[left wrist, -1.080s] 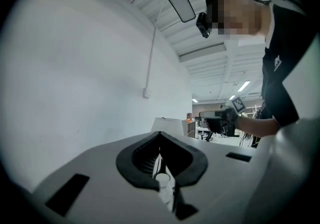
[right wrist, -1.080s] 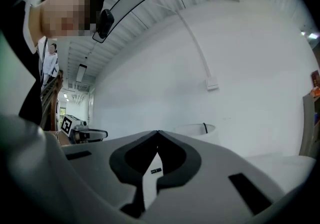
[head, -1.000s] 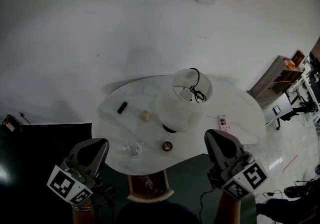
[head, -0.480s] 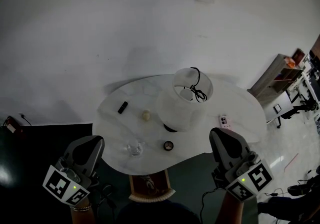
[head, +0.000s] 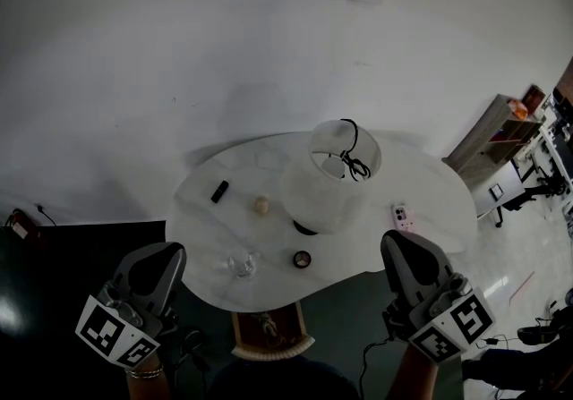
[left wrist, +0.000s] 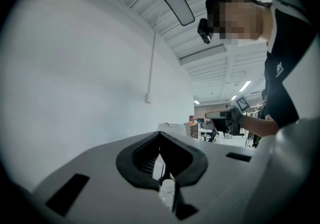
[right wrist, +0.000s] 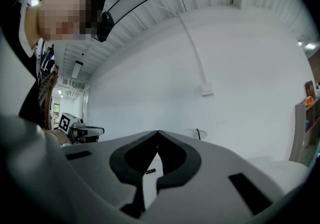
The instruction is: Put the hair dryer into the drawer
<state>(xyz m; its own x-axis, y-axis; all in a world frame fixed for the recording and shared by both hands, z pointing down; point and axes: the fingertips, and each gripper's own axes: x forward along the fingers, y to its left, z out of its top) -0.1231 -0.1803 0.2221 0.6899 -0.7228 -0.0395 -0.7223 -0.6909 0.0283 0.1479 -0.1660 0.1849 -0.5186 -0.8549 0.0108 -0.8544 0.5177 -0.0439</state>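
A white table (head: 430, 197) stands against a white wall in the head view. I cannot make out a hair dryer in any view. Under the table's near edge a brown-rimmed box shape (head: 266, 330) sticks out, perhaps the drawer. My left gripper (head: 164, 255) hovers off the table's near left edge, jaws together and empty; its own view (left wrist: 160, 136) shows the tips meeting. My right gripper (head: 400, 244) hangs off the near right edge, shut on nothing, tips touching in its own view (right wrist: 158, 133). Both point level toward the wall.
On the table stand a white lamp (head: 327, 182) with a black cord, a small black stick (head: 218, 191), a pale ball (head: 260, 206), a clear glass (head: 239, 263), a small dark round thing (head: 302, 259) and a white-pink remote (head: 400, 215). A shelf unit (head: 501, 134) stands at right.
Both grippers have drifted slightly outward and toward the bottom of the head view. Nothing on the table has moved.
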